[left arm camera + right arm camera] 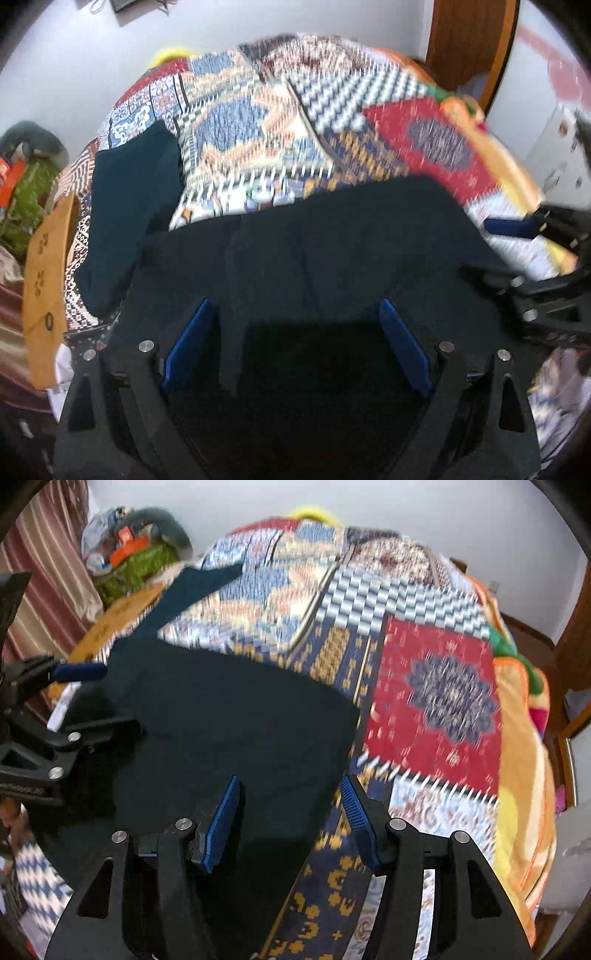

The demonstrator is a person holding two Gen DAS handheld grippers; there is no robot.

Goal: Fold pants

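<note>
Dark navy pants (314, 251) lie on a patchwork bedspread (258, 122), the wide part near me and one leg (129, 206) reaching toward the far left. My left gripper (295, 314) is open above the near part of the pants, its blue pads (192, 339) wide apart. My right gripper (290, 794) is open over the pants' (221, 716) right edge, with nothing between its pads (225, 819). Each gripper shows at the side of the other's view: the right one (546, 258) and the left one (55, 709).
The bedspread (436, 694) covers the bed. A pile of clothes and a green bag (136, 561) sit at the far left corner. A brown cardboard piece (48, 266) lies along the bed's left side. A wooden door frame (472, 44) stands at the back right.
</note>
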